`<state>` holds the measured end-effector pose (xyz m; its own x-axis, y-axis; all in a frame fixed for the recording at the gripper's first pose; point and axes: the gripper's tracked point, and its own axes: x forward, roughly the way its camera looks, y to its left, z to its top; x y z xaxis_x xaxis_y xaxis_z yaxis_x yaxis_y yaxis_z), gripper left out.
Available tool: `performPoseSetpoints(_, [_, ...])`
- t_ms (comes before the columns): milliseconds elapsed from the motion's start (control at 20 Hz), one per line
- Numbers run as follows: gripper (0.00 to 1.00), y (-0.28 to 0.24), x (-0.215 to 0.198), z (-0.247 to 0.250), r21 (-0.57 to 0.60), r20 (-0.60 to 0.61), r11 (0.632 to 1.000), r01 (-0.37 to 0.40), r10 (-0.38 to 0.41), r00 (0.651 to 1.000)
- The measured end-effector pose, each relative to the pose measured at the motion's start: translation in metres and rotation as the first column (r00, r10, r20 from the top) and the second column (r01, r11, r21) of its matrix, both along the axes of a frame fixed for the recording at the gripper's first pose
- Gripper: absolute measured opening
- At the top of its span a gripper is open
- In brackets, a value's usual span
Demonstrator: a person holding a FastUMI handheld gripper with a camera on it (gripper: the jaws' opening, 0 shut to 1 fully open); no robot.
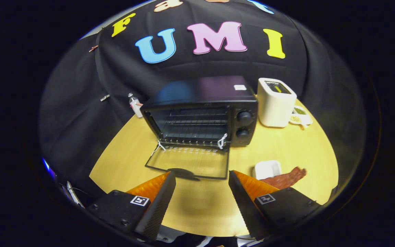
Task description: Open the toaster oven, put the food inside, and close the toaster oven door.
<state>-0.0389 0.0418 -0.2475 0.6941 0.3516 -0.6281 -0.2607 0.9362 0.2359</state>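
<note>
We see the gripper (pixel 201 178) with its two fingers spread wide apart, and nothing sits between them — just bare yellow table (pixel 279 147). The fingers are black with orange on their sides.

Just ahead of the fingers stands the black toaster oven (pixel 201 109). Its glass door (pixel 189 164) is open and lies flat on the table, reaching toward us. The door handle (pixel 183 173) is close to the left fingertip, but we cannot tell if they touch. Inside the oven we see a wire rack (pixel 192 125). Two round knobs (pixel 243 124) sit on the oven's right side, one above the other. White string is tied at both door hinges.

The food is a flat reddish strip (pixel 288 178) lying on the table, just beside the right finger. A small white dish (pixel 267 168) sits next to it, touching or almost touching.

To the right of the oven stands a white toaster (pixel 275 103), and a small white cup (pixel 300 116) with something green in it sits past that. A small white bottle (pixel 135 105) stands to the left of the oven.
</note>
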Motion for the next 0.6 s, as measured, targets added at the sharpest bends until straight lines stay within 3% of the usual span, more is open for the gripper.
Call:
performPoseSetpoints(300, [0.97,-0.113,0.020,-0.005,-0.064,-0.037,0.998,0.018,-0.020,0.999])
performPoseSetpoints(600, [0.99,-0.180,0.041,-0.045,0.010,-0.197,1.000,0.029,-0.026,0.980])
